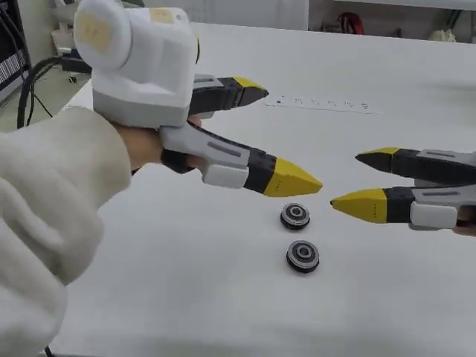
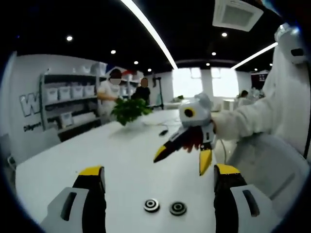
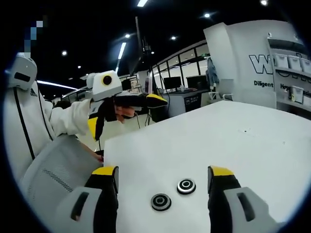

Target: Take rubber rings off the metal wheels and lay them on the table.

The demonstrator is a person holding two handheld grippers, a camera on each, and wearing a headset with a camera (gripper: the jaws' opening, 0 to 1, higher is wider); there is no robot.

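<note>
Rubber rings (image 1: 290,257), where were they?
On the metal wheels (image 1: 295,216), as dark bands round the rims. Both wheels lay flat on the white table (image 1: 186,297), close together but apart, one a little nearer the person than the other.

And the left gripper (image 1: 288,137)?
It was held above the table in a hand with a cream sleeve, pointing across towards the right gripper (image 1: 348,180). Its fingers were spread wide with nothing between them.

The right one?
It came in from the other side, facing the left, its fingers also parted with nothing in them. The wheels lay on the table between the two grippers and below them, touched by neither.

What did the gripper views add?
In the left gripper view the wheels (image 2: 151,205) sat side by side between its own parted jaws, with the right gripper (image 2: 182,162) beyond them and a green plant (image 2: 129,109) farther down the table. In the right gripper view the wheels (image 3: 186,186) lay between its jaws, and the left gripper (image 3: 124,114) hung beyond the table's far edge.
</note>
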